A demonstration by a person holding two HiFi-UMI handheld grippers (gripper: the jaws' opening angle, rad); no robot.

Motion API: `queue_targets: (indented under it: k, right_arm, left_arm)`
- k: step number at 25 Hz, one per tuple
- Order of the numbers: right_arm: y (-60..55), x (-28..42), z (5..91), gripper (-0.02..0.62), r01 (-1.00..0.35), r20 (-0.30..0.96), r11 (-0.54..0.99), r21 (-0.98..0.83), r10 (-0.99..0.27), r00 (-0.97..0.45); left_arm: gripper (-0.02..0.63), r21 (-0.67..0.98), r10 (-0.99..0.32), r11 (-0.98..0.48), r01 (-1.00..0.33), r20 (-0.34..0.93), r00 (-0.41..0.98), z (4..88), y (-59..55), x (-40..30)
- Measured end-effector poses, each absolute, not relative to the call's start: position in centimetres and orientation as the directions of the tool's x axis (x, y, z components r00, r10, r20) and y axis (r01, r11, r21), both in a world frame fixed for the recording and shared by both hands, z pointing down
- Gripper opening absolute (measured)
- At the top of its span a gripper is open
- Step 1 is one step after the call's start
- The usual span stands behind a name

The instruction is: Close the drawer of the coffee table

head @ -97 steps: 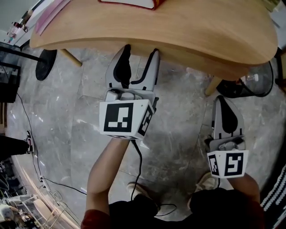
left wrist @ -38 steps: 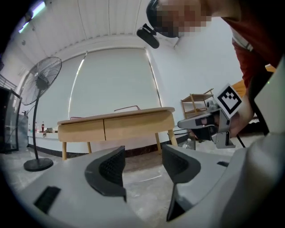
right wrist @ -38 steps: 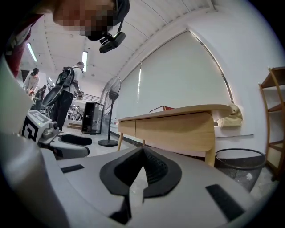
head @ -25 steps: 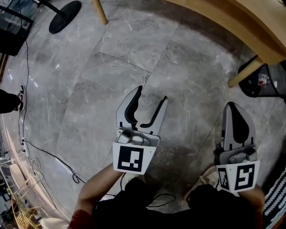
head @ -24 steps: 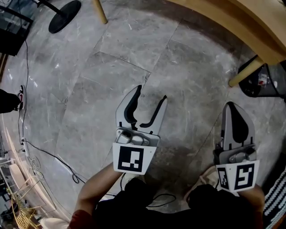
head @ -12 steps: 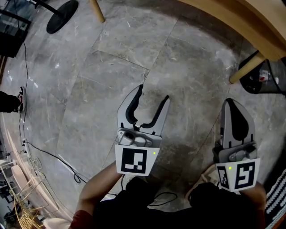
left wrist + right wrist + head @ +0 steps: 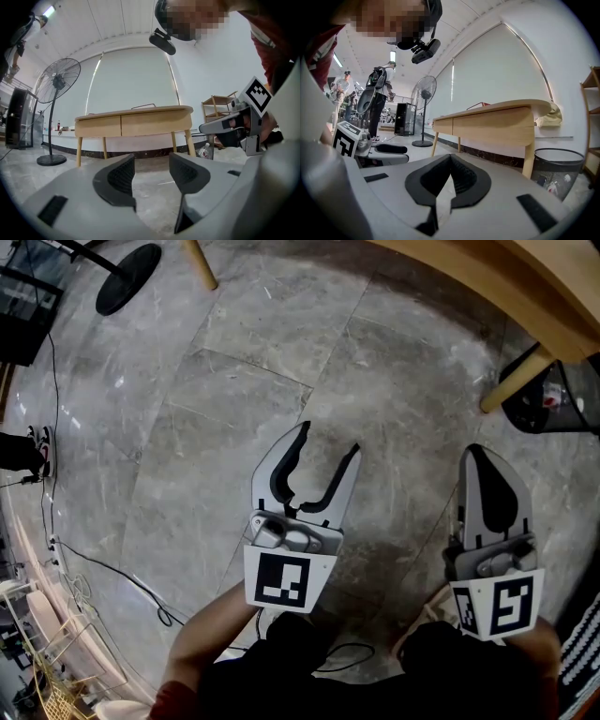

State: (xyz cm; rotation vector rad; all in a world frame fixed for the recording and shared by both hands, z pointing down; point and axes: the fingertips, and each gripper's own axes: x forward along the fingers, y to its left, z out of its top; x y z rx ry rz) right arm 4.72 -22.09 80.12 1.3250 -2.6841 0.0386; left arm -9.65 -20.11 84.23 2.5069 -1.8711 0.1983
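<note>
The floor [image 7: 234, 381] is grey stone veined with pale streaks and crossed by thin dark joints. At the upper right of the head view the coffee table [image 7: 539, 296] is light honey-coloured wood, and its drawer fronts [image 7: 133, 124] show the same tone in the left gripper view. The left gripper [image 7: 328, 440] and right gripper [image 7: 480, 457] are pale grey with black pads, each carrying a white cube [image 7: 281, 582] printed with black square markers. A black fan base [image 7: 128, 265] sits at the upper left, and a dark red sleeve [image 7: 183, 699] at the bottom edge.

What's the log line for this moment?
left tool: open, jaws just closing slightly, empty | right tool: shut, empty | table: drawers flush, untouched
</note>
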Motion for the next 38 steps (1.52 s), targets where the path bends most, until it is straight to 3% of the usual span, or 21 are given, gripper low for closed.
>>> queue_targets:
  k: [4, 12, 21, 24, 26, 33, 38]
  right_arm:
    - [-22.3, 4.4, 80.0, -0.003, -0.79, 0.148, 0.612, 0.041, -0.785, -0.601]
    - [-22.0, 4.2, 80.2, -0.003, -0.786, 0.154, 0.617, 0.045, -0.781, -0.605]
    - [-21.9, 3.5, 81.5, -0.003, -0.738, 0.173, 0.674, 0.026, -0.731, -0.661]
    - [-22.6, 3.6, 82.5, -0.003, -0.723, 0.28, 0.69, 0.011, -0.697, -0.661]
    - [-22.8, 3.5, 81.1, -0.003, -0.727, 0.364, 0.686, 0.031, -0.685, -0.631]
    - [-21.1, 1.7, 66.8, -0.003, -0.735, 0.382, 0.677, 0.035, -0.689, -0.616]
    - [-20.6, 0.0, 53.8, -0.003, -0.692, 0.426, 0.718, 0.073, -0.65, -0.629]
  left_arm:
    - [0.207, -0.074, -0.949, -0.302, -0.951, 0.12, 0.292, 84.3, -20.1, -9.7]
    - [0.014, -0.106, -0.946, -0.309, -0.945, 0.139, 0.293, 84.5, -19.8, -9.4]
    - [0.006, -0.137, -0.959, -0.275, -0.952, 0.108, 0.261, 83.9, -19.1, -10.7]
    - [0.006, -0.095, -0.962, -0.266, -0.959, 0.082, 0.259, 82.4, -19.0, -11.6]
    - [0.006, -0.094, -0.956, -0.274, -0.957, 0.131, 0.261, 81.2, -18.0, -12.0]
    - [0.008, -0.208, -0.905, -0.314, -0.926, 0.36, 0.226, 69.3, -14.6, -13.2]
    - [0.008, -0.228, -0.909, -0.227, -0.947, 0.399, 0.122, 55.2, -14.9, -15.0]
